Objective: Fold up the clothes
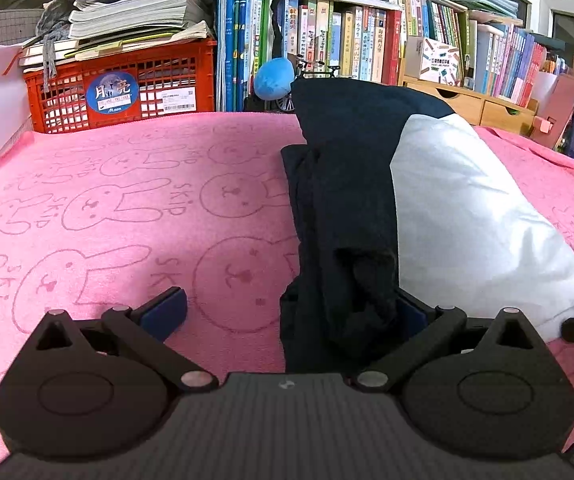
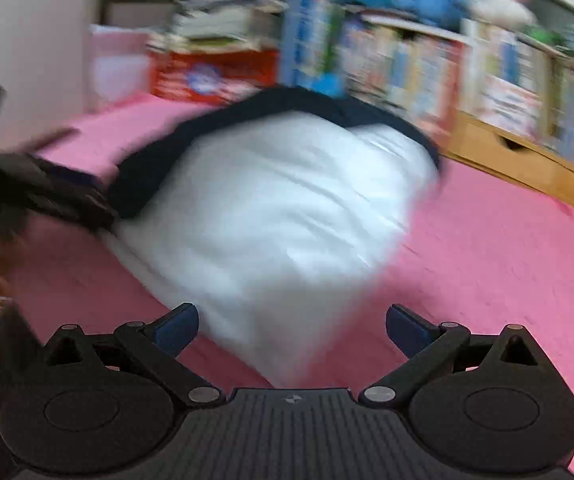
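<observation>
A garment with a white body (image 1: 467,216) and a dark navy part (image 1: 347,184) lies folded on a pink rabbit-print towel (image 1: 127,208). My left gripper (image 1: 287,312) is open; the navy fabric drapes between its fingers and over the right pad. In the blurred right wrist view the white part (image 2: 279,216) lies in front with the navy edge (image 2: 159,160) behind. My right gripper (image 2: 291,328) is open, with the white corner reaching between its fingers. The left gripper (image 2: 47,192) shows at the left there.
A red crate (image 1: 123,84) stacked with papers stands behind the towel at the left. Bookshelves (image 1: 367,40), a blue plush toy (image 1: 273,78) and a wooden drawer unit (image 1: 483,104) line the back. The towel also shows in the right wrist view (image 2: 487,260).
</observation>
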